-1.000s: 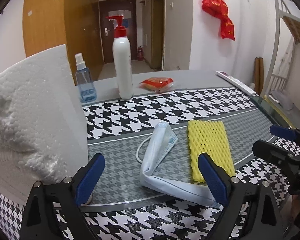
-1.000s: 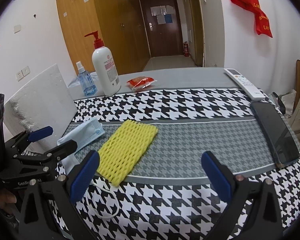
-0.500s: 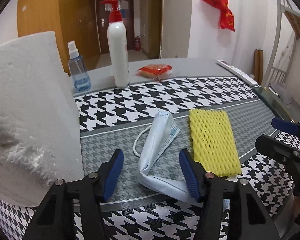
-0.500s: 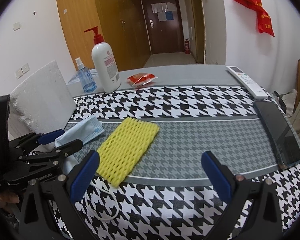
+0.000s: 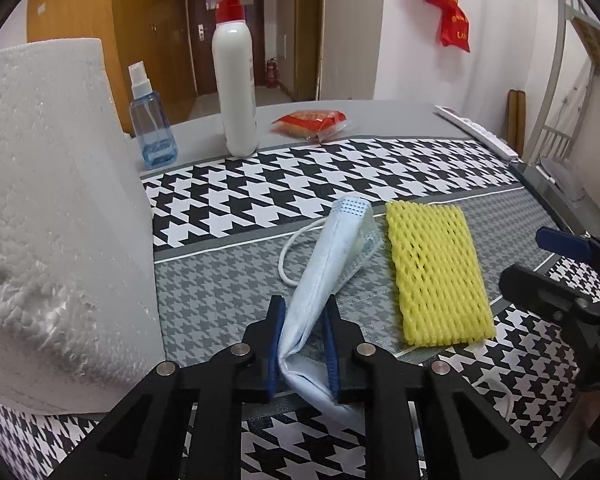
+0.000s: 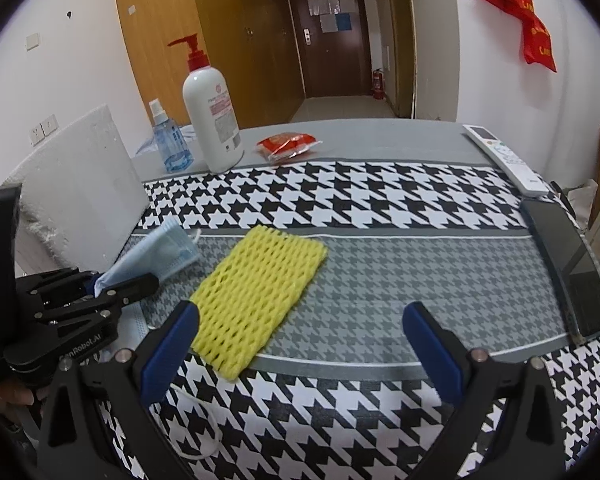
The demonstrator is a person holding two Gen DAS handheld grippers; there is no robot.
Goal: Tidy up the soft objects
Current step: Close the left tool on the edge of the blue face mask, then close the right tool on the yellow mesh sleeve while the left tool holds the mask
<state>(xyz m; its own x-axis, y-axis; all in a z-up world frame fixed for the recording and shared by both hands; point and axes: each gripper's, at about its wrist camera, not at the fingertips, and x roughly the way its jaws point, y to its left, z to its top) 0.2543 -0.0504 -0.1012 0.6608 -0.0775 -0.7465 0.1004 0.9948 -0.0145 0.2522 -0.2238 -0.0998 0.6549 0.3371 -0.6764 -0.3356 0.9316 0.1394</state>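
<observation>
The left claw (image 5: 303, 334) has just been closing, and its two blue pads now pinch the near fold of the pale blue face mask (image 5: 332, 264), which rises from the tabletop (image 5: 380, 168) between them. The far end of the mask lies on the grey houndstooth band of the cloth, one white ear loop (image 5: 290, 256) curled to its left. Just beside the mask on the right lies the yellow foam net sleeve (image 5: 434, 270), flat, close to it but apart from it.

The right claw (image 6: 300, 344) hangs near the front edge of the tabletop with its pads spread wide and nothing between them; the yellow sleeve's near corner lies just beyond its left pad.

At the left a white foam block (image 5: 56, 208) stands upright. Along the far side stand a small blue spray bottle (image 5: 150, 124) and a tall white pump bottle (image 5: 236, 80), with a red snack packet (image 5: 312, 120) to their right. A white remote (image 6: 504, 158) and a dark phone (image 6: 568, 264) lie at the right edge.
</observation>
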